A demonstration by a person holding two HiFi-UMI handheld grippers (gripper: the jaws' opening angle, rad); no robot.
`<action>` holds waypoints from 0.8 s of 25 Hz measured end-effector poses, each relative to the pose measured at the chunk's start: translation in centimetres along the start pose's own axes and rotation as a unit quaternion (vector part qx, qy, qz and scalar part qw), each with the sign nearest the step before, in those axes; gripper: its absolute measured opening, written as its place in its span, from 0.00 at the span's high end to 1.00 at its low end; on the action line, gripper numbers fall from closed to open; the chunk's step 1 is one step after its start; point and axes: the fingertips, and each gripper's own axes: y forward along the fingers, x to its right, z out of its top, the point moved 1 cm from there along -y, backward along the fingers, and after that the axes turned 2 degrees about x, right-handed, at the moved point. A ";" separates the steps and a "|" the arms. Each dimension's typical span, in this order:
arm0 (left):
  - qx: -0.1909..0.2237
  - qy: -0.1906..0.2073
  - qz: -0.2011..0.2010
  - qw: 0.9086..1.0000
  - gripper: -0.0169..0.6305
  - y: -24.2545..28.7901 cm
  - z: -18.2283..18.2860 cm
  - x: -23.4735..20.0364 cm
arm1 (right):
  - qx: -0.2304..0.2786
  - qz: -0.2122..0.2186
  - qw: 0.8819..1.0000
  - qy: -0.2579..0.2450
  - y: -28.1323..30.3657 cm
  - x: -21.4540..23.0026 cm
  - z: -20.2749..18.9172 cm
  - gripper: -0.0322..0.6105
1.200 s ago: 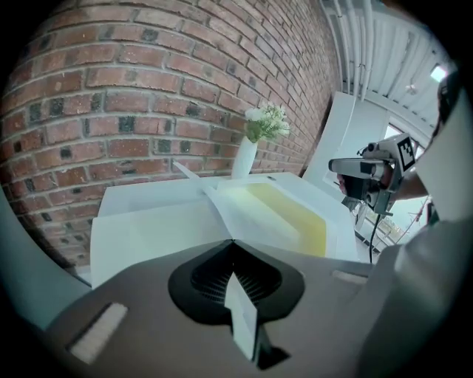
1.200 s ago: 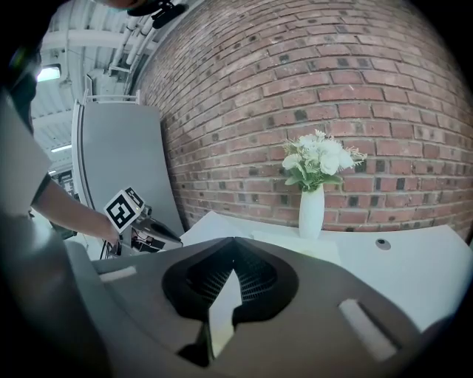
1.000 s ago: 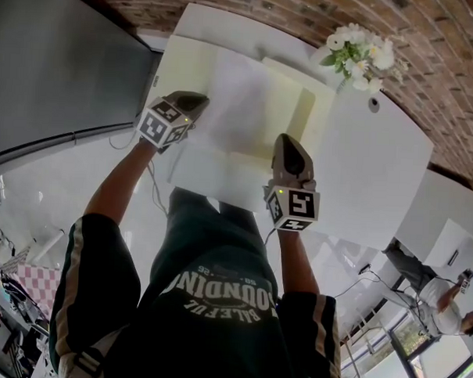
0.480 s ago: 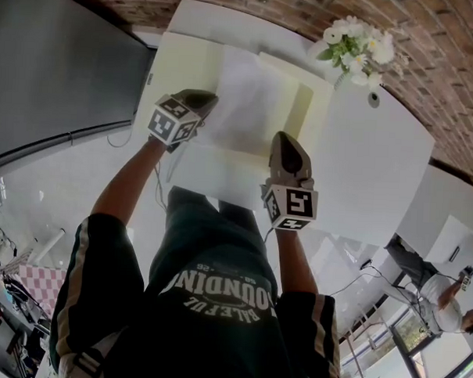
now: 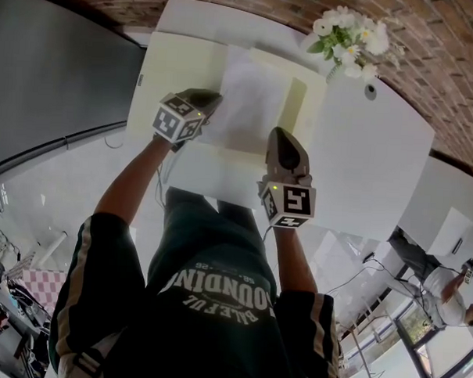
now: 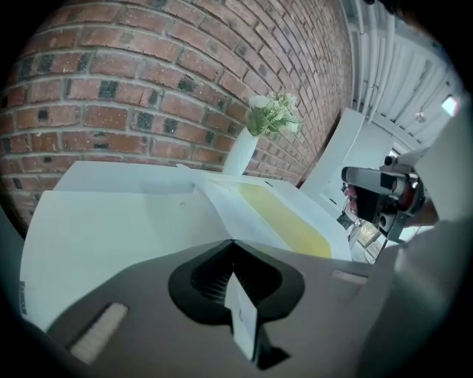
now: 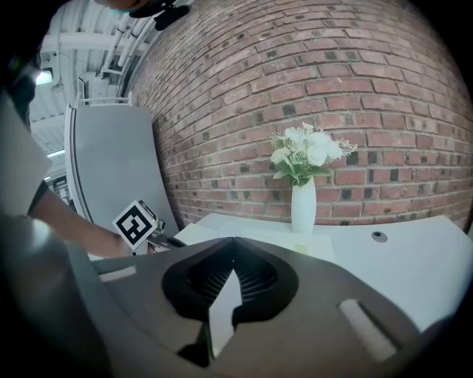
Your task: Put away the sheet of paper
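Sheet of paper (image 5: 252, 99), white, lies over the middle of an open pale yellow folder (image 5: 171, 72) on the white tabletop (image 5: 370, 167), straight ahead of you at 12 o'clock. One folder flap lies flat at the sheet's 9 o'clock side. The other part shows at its 3 o'clock side, with a yellow strip along the paper's edge.

Your left hand-held gripper (image 5: 211, 99) is at the sheet's 9 o'clock edge, jaws clenched on the paper. In the left gripper view a thin white strip sits pinched between the closed jaws (image 6: 233, 241), and the sheet runs on from the tips toward 1 o'clock.

Your right hand-held gripper (image 5: 282, 137) is at the sheet's 5 o'clock corner, also clenched. The right gripper view shows the jaws (image 7: 233, 240) meeting at the tips with a thin white strip caught between them. It reads as the same sheet's edge, not the yellow folder.

Both marker cubes sit on the near ends of the grippers, toward you.

Vase of white flowers (image 5: 349, 40) stands upright on the tabletop at 2 o'clock from the sheet, just beyond the folder's far corner. Brick wall (image 5: 431, 44) runs behind the tabletop at 12 to 2 o'clock. Grey panel (image 5: 54, 74) stands at 9 o'clock, beside the tabletop.
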 end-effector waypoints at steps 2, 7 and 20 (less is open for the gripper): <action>-0.002 -0.002 -0.003 1.000 0.96 0.6 0.0 0.3 | 0.001 -0.001 1.000 0.003 0.1 0.2 0.1 0.95; -0.010 -0.005 -0.009 1.000 0.96 2.0 -0.1 1.1 | 0.002 -0.004 1.000 0.006 -0.1 0.6 0.0 0.95; -0.050 -0.016 0.001 0.999 0.95 5.2 -0.8 2.8 | -0.004 -0.016 1.000 0.014 -0.7 2.3 -0.9 0.95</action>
